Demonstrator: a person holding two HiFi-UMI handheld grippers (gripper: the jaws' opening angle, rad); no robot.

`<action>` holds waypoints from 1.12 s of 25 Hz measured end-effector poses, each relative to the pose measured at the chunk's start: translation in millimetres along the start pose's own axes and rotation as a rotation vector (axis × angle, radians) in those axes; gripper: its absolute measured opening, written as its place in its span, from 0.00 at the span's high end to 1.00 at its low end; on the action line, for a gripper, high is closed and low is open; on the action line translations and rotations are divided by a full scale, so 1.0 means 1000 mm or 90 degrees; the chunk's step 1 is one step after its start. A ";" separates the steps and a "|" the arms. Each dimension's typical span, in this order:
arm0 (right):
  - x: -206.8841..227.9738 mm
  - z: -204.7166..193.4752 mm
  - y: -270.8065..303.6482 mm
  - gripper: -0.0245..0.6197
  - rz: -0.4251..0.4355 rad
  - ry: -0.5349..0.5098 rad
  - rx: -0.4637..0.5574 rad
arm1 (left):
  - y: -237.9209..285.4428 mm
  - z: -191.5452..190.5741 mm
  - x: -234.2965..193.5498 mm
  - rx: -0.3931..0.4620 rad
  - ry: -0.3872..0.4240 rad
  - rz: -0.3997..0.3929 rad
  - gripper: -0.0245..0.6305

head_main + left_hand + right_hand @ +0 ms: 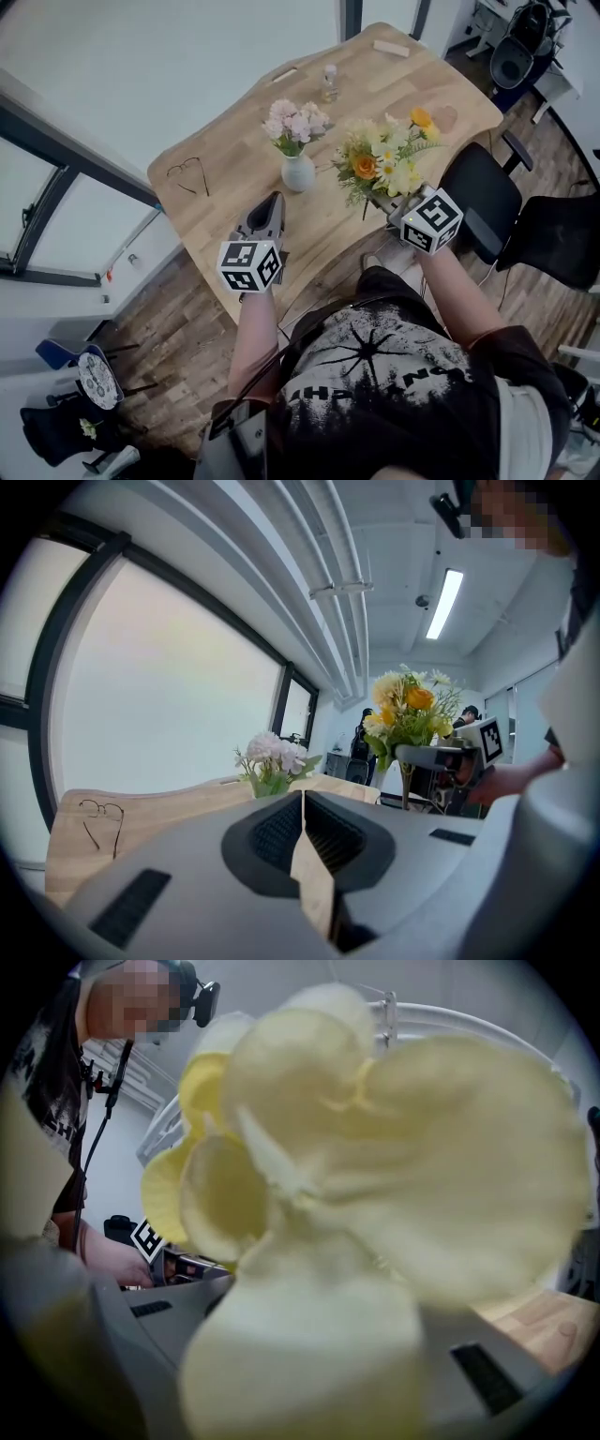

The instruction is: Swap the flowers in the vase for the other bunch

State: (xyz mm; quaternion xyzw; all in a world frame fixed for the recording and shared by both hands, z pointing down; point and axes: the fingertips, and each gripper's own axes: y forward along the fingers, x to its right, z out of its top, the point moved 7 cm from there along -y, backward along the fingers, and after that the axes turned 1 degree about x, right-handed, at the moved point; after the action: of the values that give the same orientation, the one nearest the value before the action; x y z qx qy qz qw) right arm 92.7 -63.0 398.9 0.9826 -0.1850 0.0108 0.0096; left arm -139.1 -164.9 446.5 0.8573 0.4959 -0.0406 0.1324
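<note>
A pale wooden table (234,187) with a rounded, wavy edge stands on a brown plank floor (178,347), with tall dark-framed windows (56,211) along one side of the room. Near the table's middle is a small white ceramic vase (298,173), smooth and round-bellied, holding pink and white flowers (295,122).

To the left of the vase a pair of thin wire-rimmed glasses (187,175) lies flat on the wood. Beyond the vase stands a small clear bottle (330,82), and further off, at the far edge, lies a light wooden block (391,48). A black padded office chair (483,202) is pushed up to the table's right side.

The left gripper (274,199) hovers just in front of the vase, its grey jaws pressed together with nothing between them. The right gripper (380,199) is clenched on the stems of a yellow and orange bunch (384,159) with green leaves, held in the air just right of the vase; its soft pale petals (375,1176) fill the right gripper view.
</note>
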 end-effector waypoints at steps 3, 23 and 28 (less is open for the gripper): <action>0.012 0.003 0.013 0.84 0.019 -0.002 0.003 | 0.008 0.004 -0.007 -0.001 0.006 0.013 0.93; 0.116 0.022 0.072 0.84 0.102 -0.009 0.007 | 0.081 0.008 -0.032 -0.036 -0.014 0.098 0.78; 0.130 0.022 0.077 0.84 0.110 -0.011 -0.003 | 0.095 0.002 -0.038 -0.039 -0.026 0.120 0.62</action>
State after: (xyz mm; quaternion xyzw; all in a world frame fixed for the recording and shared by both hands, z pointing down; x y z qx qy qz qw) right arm 186.4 -182.8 381.8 0.9630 -0.2692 0.0024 0.0097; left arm -76.1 -242.1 469.9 0.8945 0.4116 -0.0299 0.1719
